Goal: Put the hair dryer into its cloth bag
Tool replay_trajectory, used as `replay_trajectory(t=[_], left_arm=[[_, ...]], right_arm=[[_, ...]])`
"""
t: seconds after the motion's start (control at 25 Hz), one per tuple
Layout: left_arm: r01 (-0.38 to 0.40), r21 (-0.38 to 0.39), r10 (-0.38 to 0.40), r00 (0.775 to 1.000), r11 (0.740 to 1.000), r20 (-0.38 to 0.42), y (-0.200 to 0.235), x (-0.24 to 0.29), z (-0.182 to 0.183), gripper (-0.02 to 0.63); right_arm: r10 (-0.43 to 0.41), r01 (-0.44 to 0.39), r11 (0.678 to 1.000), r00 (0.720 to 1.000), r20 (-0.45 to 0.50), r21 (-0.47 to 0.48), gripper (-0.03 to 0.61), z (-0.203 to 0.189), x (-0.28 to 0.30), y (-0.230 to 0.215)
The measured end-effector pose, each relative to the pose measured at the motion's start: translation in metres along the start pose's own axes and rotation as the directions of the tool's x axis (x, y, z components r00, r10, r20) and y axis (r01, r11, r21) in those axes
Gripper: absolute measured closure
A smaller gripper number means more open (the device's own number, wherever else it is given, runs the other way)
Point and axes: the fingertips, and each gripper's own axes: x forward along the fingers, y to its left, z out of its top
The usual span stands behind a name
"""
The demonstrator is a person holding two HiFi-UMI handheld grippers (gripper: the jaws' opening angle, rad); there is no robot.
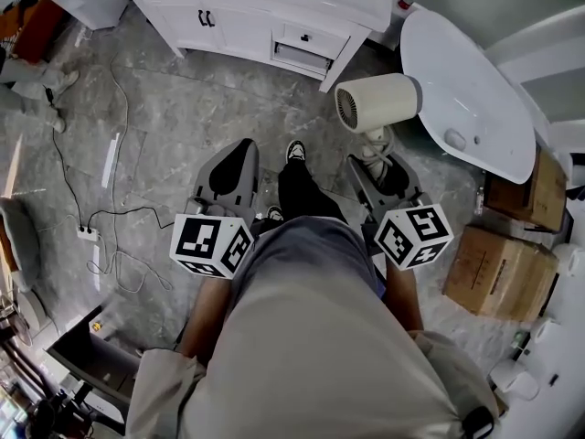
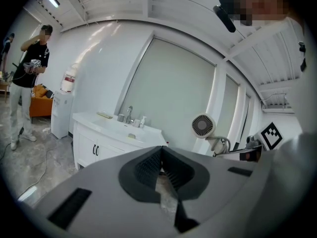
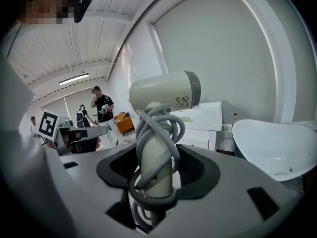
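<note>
R tongs (image 3: 154, 171) clamp hair dryer (image 3: 166, 90) by handle, cord (image 3: 148, 133) wound round it; handle base hidden btw. tongs. L tongs (image 2: 161, 157) clenched, empty.

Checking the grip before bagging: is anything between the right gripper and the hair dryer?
Nothing separate: the right gripper is shut on the handle of the hair dryer, with only its own cord wound around that handle. No cloth bag is in view.
</note>
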Motion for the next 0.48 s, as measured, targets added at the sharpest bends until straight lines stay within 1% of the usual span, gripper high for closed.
replay_trajectory(t=[0.24,0.36,0.48], left_arm=[[-0.017,0.038,0.018,1.000,0.999,-0.009,0.013,0.055,0.017,0.606],[-0.018,0.043,0.019,0.999,0.999,-0.027,0.023,0.083,0.021,0.606],[-0.023,0.072,0.027,0.998,0.997,-0.054,0.033,0.110,0.024,0.606]], right_arm=[[0.021,-0.021,1.000,1.000,-0.016,-0.002,0.344,0.024,0.042,-0.034],[0.024,-0.024,1.000,0.999,-0.024,0.006,0.344,0.035,0.067,-0.052],[0.027,-0.027,1.000,0.999,-0.033,0.012,0.344,0.047,0.090,-0.068]])
